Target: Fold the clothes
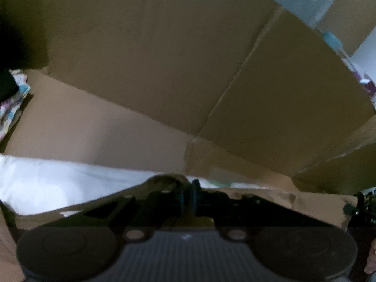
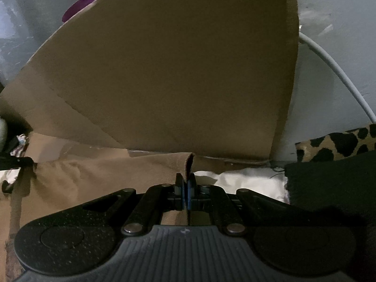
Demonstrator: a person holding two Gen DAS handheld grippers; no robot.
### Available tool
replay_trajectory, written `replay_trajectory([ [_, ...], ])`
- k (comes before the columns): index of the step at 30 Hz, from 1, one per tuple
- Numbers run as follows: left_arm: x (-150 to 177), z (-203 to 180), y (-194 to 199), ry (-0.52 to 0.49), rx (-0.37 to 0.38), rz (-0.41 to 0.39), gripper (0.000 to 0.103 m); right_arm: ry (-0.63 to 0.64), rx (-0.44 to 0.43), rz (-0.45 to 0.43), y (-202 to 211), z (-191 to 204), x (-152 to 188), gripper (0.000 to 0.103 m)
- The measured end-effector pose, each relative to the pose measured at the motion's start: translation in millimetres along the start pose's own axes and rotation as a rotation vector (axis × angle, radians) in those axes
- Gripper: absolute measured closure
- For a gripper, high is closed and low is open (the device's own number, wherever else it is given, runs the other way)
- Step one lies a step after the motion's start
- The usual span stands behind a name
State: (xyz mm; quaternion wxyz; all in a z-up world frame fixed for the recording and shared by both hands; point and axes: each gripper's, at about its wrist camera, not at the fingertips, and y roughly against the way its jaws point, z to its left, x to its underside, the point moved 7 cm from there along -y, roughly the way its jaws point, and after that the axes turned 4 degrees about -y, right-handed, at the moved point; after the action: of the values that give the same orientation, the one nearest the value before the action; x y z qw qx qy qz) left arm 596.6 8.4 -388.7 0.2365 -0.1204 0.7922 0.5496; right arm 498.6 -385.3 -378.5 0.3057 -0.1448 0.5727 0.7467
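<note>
Right now we see the right gripper (image 2: 186,189) with its jaws pressed together on the edge of a tan cloth (image 2: 98,176), which stands up in a small fold between them and spreads away to the left. Behind it rises a wall of brown cardboard (image 2: 169,75), with a white sheet (image 2: 249,178) just beside the jaws on the right. Further right lie a dark cloth (image 2: 329,188) and a leopard-print piece (image 2: 338,143), and a white cable (image 2: 333,70) curves down the pale wall.

From the left wrist, the left gripper (image 1: 188,188) has its jaws closed together; the view is blurred, and we cannot tell whether they pinch anything. A tan edge (image 1: 270,195) lies just past them, white fabric (image 1: 58,183) to the left, cardboard panels (image 1: 188,58) beyond.
</note>
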Motion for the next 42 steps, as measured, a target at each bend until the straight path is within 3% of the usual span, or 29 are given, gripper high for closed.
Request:
replay_trajectory([
  [6, -8, -2, 8, 0.014, 0.052, -0.06, 0.097, -0.008, 0.034, -0.02, 5, -7, -7, 0.103],
  [13, 12, 11, -16, -0.018, -0.001, 0.055, 0.096, 0.018, 0.066, 0.017, -4, -11, 2, 0.103],
  [18, 19, 18, -20, 0.003, -0.007, 0.122, 0.086, 0.04, 0.081, 0.048, -10, -11, 10, 0.102],
  [20, 16, 20, -18, 0.014, -0.006, 0.117, 0.071, 0.047, 0.075, 0.054, -10, -9, 13, 0.1],
  [23, 10, 22, -17, 0.068, 0.009, 0.1, 0.061, 0.046, 0.07, 0.066, -10, -9, 16, 0.098],
  [27, 4, 27, -21, 0.135, 0.021, 0.097, 0.059, 0.034, 0.071, 0.081, -14, -7, 16, 0.093],
  [30, 2, 27, -28, 0.169, 0.006, 0.127, 0.06, 0.031, 0.069, 0.085, -18, -7, 16, 0.092],
  [31, 1, 28, -28, 0.176, 0.001, 0.13, 0.068, 0.029, 0.066, 0.084, -19, -7, 16, 0.091],
  [32, 1, 28, -29, 0.178, -0.004, 0.129, 0.091, 0.027, 0.063, 0.084, -19, -7, 16, 0.092],
  [33, 1, 27, -30, 0.168, -0.005, 0.125, 0.097, 0.026, 0.061, 0.083, -20, -8, 16, 0.092],
  [38, 2, 17, -28, 0.08, 0.015, 0.082, 0.098, 0.016, 0.047, 0.08, -22, -9, 17, 0.091],
  [42, -1, 16, -14, 0.032, 0.045, 0.001, 0.099, 0.009, 0.036, 0.077, -24, -10, 18, 0.103],
])
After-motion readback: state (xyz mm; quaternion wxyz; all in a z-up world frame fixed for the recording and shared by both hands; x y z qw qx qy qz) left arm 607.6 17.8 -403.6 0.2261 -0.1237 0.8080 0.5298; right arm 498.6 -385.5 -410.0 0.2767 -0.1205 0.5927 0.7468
